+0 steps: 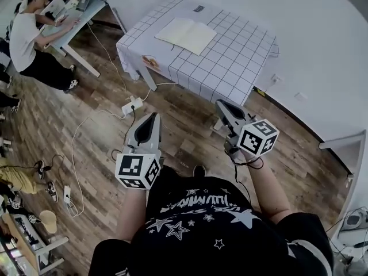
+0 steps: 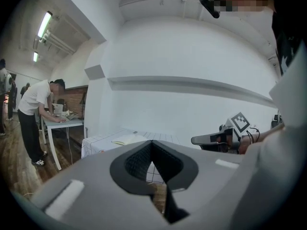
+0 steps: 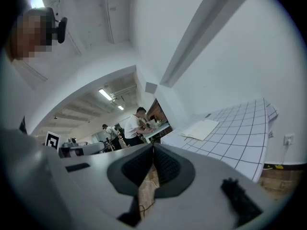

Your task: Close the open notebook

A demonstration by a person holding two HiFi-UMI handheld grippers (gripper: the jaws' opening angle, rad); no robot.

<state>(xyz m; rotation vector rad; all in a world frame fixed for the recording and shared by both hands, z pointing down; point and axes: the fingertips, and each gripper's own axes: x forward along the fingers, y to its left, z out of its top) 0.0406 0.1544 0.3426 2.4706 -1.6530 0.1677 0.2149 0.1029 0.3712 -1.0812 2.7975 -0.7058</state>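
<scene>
My left gripper (image 1: 150, 118) and right gripper (image 1: 221, 103) sit closed and empty, ribbed black pads (image 2: 138, 163) touching. The cream notebook (image 1: 186, 35) lies open — flat on gridded cloth (image 1: 230, 68).

place: open workroom or lab | wood-plank floor (image 1: 190, 131) strewn with cables (image 1: 73, 160) and a power strip (image 1: 131, 106) | person (image 1: 26, 39) bent over a tabletop (image 1: 77, 17) | tube ceiling lights (image 2: 44, 24) | bare white walls (image 1: 299, 33)

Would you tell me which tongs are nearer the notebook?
Right, slightly. The right tongs hover by the table, short of the notebook; the left tongs are farther back.
</scene>
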